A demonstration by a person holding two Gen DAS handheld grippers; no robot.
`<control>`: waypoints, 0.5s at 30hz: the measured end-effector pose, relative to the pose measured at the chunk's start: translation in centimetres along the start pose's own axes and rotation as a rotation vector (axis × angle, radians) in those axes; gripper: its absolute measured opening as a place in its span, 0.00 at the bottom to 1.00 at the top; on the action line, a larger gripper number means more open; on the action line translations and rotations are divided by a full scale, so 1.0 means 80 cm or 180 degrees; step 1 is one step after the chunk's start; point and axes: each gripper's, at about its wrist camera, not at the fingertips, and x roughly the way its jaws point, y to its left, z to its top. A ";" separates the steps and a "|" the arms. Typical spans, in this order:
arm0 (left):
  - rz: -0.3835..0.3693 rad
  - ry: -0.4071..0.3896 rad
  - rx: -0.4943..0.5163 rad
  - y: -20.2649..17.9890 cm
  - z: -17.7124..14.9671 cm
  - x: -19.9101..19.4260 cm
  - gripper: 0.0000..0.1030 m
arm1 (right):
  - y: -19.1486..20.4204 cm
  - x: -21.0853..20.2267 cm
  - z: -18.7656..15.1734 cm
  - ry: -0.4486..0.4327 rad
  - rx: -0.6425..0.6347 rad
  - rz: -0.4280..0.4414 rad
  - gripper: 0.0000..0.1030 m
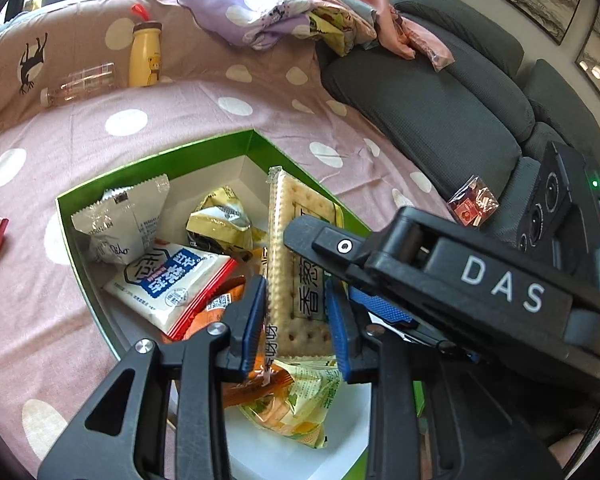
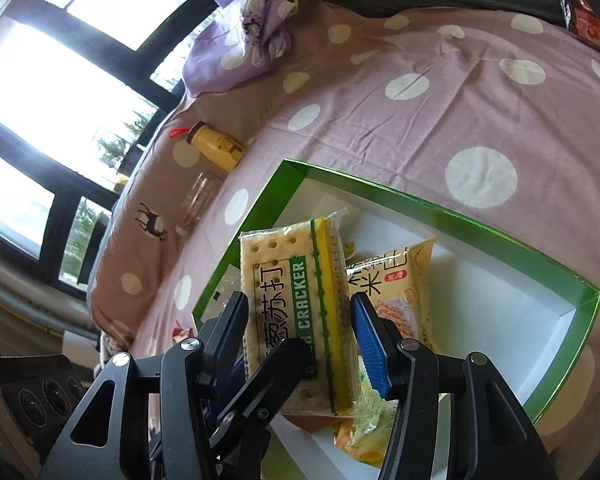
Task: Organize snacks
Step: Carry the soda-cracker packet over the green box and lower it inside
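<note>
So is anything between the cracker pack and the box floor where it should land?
Yes. The cracker pack, flanked by both tongs, hangs over snacks already in the green box: a yellow-green packet and an orange one lie right under it. Bare white floor shows farther over.

Right gripper (image 2: 298, 336) over green box (image 2: 452, 208), jaws closed on cracker packet (image 2: 296, 312), blue pads against both long edges. Left gripper's black finger (image 2: 260, 384) crosses packet's lower left. Packet upright, "CRACKER" printed on green stripe, yellow strip beside it. Box white inside, holding yellow rice-snack packet (image 2: 404, 292) just right of cracker packet. Box rests on pink polka-dot bedspread (image 2: 420, 112). Yellow bottle (image 2: 216, 146) and clear glass (image 2: 198, 200) lie near window side. Purple cloth (image 2: 240, 48) bundled behind.
</note>
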 end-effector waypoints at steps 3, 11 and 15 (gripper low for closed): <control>0.0014 0.0071 -0.0020 0.001 -0.001 0.008 0.28 | -0.004 0.005 0.001 0.0046 0.0031 -0.0038 0.55; 0.0098 0.0262 -0.0224 0.016 -0.003 0.030 0.30 | -0.012 0.023 -0.001 0.0229 0.0093 -0.0115 0.55; 0.0116 0.0268 -0.0237 0.017 -0.004 0.033 0.30 | -0.016 0.028 0.000 0.0270 0.0118 -0.0109 0.55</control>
